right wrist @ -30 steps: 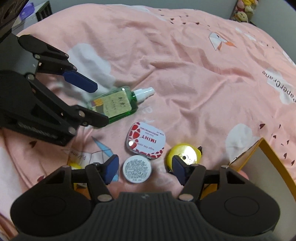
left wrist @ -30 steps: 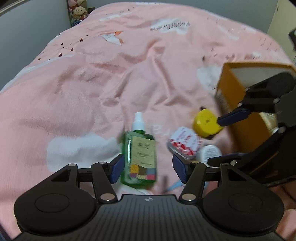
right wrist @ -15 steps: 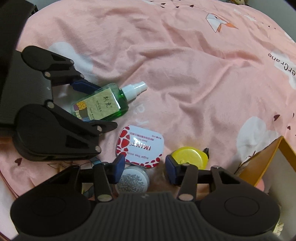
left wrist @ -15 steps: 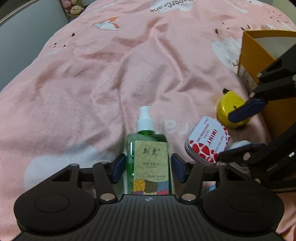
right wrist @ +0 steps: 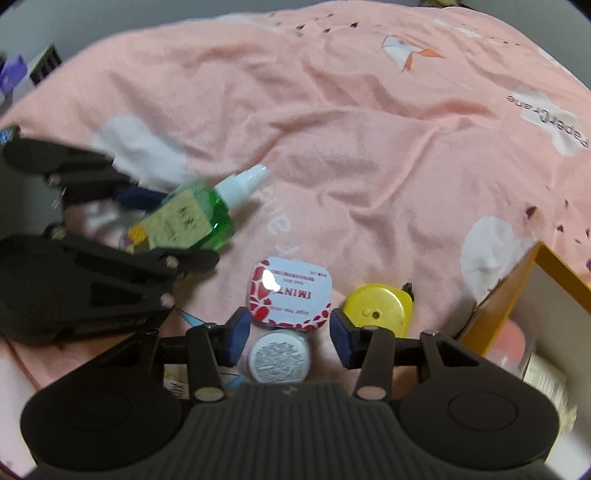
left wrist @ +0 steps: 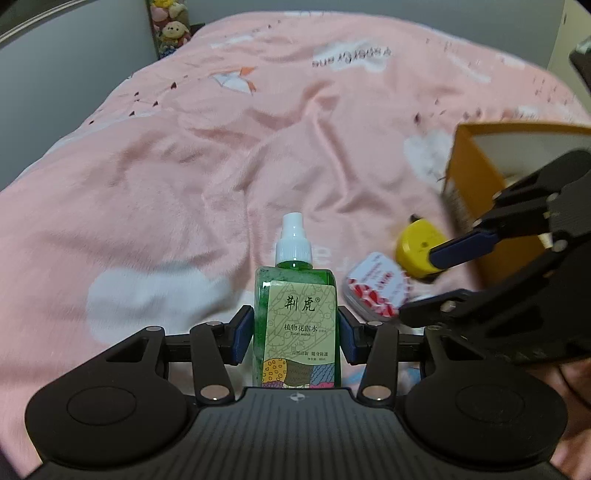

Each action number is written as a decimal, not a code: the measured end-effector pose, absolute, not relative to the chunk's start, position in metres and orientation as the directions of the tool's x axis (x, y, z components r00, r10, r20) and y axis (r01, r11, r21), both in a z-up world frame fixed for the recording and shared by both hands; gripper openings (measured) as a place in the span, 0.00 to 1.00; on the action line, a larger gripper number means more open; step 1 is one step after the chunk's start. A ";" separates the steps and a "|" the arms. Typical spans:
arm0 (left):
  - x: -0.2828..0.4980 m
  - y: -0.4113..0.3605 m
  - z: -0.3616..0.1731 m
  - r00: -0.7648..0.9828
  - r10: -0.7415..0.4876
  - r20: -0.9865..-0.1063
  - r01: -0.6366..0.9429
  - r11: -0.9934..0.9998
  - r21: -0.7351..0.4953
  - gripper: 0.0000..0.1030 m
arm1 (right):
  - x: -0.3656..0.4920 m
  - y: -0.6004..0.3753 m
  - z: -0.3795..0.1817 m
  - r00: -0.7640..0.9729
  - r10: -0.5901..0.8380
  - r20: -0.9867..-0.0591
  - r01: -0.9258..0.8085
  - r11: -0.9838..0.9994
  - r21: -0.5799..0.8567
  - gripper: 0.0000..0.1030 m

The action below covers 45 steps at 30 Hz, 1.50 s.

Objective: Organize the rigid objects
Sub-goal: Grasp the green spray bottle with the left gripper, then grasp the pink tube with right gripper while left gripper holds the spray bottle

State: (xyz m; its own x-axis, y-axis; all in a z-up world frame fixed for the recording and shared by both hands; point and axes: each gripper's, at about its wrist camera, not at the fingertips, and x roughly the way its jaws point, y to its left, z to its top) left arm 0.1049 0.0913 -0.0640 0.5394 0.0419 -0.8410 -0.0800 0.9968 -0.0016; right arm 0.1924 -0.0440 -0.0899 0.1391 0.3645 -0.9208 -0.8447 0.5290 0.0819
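Observation:
A green spray bottle (left wrist: 301,321) with a white nozzle stands between the pads of my left gripper (left wrist: 295,332). Both pads press its sides while the jaws are still closing. In the right wrist view the bottle (right wrist: 192,221) looks tilted, nozzle up, just off the pink cover. My right gripper (right wrist: 288,328) points down at a red-and-white mint tin (right wrist: 290,291), with its pads touching the tin's two near corners. A small round white jar (right wrist: 279,356) lies between the fingers further back, with a gap on its right.
A yellow tape measure (right wrist: 376,306) lies just right of the tin, beside an open orange box (right wrist: 498,295) with items inside. Everything rests on a wrinkled pink bed cover (right wrist: 369,147). Plush toys (left wrist: 170,26) sit on a far shelf.
My left jaws narrowed onto the green bottle, which now tilts up off the cover. My right jaws narrowed too and came in against the mint tin's near edge.

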 end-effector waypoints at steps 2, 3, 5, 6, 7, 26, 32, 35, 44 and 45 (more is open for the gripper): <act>0.094 0.089 -0.056 0.560 0.044 -0.827 -0.089 0.996 -0.007 0.52 | 0.185 -0.049 -0.083 0.152 0.386 -0.910 -0.827 0.553 0.097 0.46; 0.088 0.089 -0.052 0.569 0.035 -0.821 -0.091 0.996 -0.020 0.52 | 0.181 -0.052 -0.079 0.155 0.397 -0.905 -0.818 0.564 0.107 0.45; 0.079 0.089 -0.046 0.581 0.011 -0.814 -0.096 0.994 -0.056 0.52 | 0.171 -0.061 -0.070 0.169 0.420 -0.892 -0.798 0.590 0.126 0.45; 0.076 0.089 -0.044 0.584 0.003 -0.812 -0.095 0.993 -0.065 0.52 | 0.167 -0.066 -0.066 0.174 0.430 -0.886 -0.784 0.605 0.140 0.46; 0.073 0.088 -0.043 0.587 -0.001 -0.809 -0.093 0.993 -0.068 0.52 | 0.163 -0.070 -0.062 0.176 0.441 -0.880 -0.767 0.622 0.158 0.46; 0.029 0.073 -0.049 0.594 -0.050 -0.803 -0.083 0.989 -0.123 0.52 | 0.113 -0.126 -0.086 0.160 0.399 -0.903 -0.361 0.875 0.323 0.55; 0.030 0.073 -0.055 0.583 -0.039 -0.812 -0.091 0.990 -0.112 0.52 | 0.119 -0.113 -0.109 0.128 0.358 -0.925 -0.337 0.893 0.298 0.58; 0.034 0.073 -0.060 0.569 -0.036 -0.822 -0.093 0.990 -0.108 0.52 | 0.123 -0.111 -0.118 0.112 0.356 -0.928 -0.322 0.896 0.305 0.58; 0.043 0.075 -0.071 0.536 -0.023 -0.844 -0.105 0.990 -0.093 0.52 | 0.134 -0.102 -0.140 0.067 0.352 -0.934 -0.316 0.895 0.315 0.57; 0.044 0.075 -0.072 0.532 -0.023 -0.846 -0.105 0.990 -0.093 0.52 | 0.134 -0.101 -0.142 0.063 0.351 -0.934 -0.317 0.895 0.315 0.58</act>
State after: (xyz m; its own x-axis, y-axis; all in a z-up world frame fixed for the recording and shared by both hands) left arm 0.0438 0.0749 -0.0716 0.5320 -0.0226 -0.8464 -0.1052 0.9901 -0.0926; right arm 0.1342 -0.1005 -0.1424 0.0634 0.3511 -0.9342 -0.3175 0.8946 0.3146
